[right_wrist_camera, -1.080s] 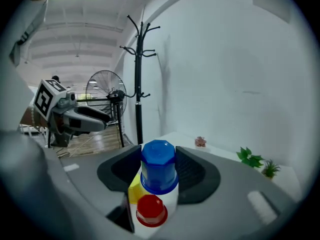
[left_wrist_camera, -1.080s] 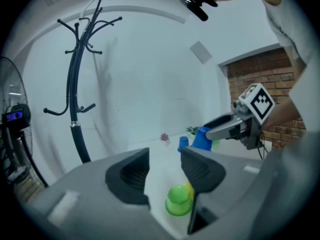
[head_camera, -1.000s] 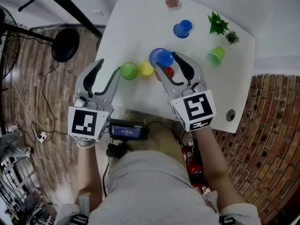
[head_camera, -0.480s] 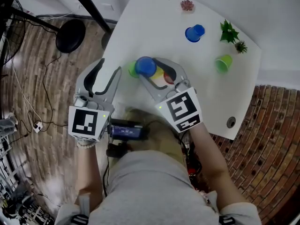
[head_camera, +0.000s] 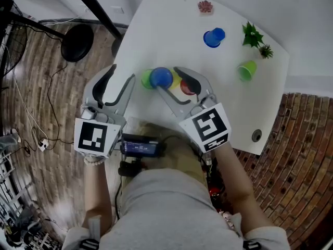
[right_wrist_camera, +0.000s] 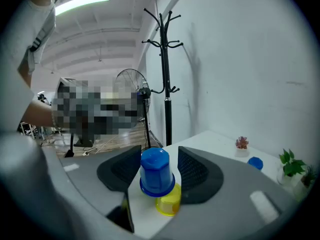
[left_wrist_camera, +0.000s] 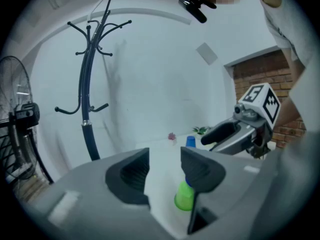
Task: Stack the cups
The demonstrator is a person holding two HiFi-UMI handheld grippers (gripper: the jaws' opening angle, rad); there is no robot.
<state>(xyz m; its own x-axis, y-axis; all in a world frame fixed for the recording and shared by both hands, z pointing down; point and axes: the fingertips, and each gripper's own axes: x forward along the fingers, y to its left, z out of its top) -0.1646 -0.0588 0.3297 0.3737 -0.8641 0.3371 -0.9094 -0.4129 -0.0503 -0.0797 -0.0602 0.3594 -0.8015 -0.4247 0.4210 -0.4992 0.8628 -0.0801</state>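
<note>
The right gripper (right_wrist_camera: pixel 158 164) fingers clamp the inverted blue plastic cup (right_wrist_camera: pixel 156 170). The yellow plastic cup (right_wrist_camera: pixel 169 202) lies just below, at five o'clock. The left gripper (left_wrist_camera: pixel 165 159) fingers are apart and empty.

Red cup (head_camera: pixel 186 88) half hidden behind the right gripper (head_camera: pixel 165 78)

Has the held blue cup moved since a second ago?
Yes. The blue cup went left, from right of the yellow cup to its left, near the green cup.
</note>
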